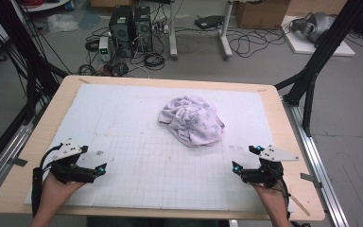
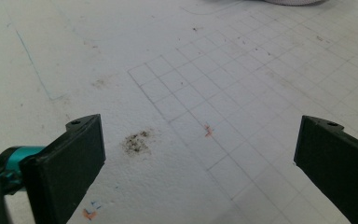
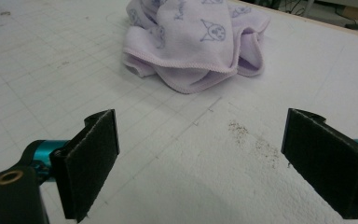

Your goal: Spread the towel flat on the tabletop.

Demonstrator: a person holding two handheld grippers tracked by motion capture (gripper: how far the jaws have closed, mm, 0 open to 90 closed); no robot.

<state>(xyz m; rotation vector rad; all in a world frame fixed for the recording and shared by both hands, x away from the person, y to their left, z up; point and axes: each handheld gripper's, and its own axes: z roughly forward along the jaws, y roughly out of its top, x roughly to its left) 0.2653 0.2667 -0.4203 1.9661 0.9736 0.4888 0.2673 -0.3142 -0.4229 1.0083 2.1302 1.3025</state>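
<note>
**Both grippers standing open, crumpled towel lying ahead of them**

The left gripper (image 1: 103, 167) is resting low over the white gridded mat (image 1: 137, 179), held in the person's left hand (image 1: 56, 187); its jaws are standing wide apart with nothing between them, and a dark smudge (image 2: 135, 142) is sitting on the mat just ahead of its left jaw. The right gripper (image 1: 245, 158), held in the right hand (image 1: 269, 194), is likewise gaping with bare mat between its jaws and a scatter of brown specks (image 3: 256, 142) just in front. Farther ahead of both, nearer the right gripper, the crumpled lilac printed towel (image 1: 192, 120) is lying untouched on the mat, well apart from either pair of jaws. Beyond the wooden table (image 1: 42, 127), computer towers (image 1: 131, 28) are standing on the floor.
</note>
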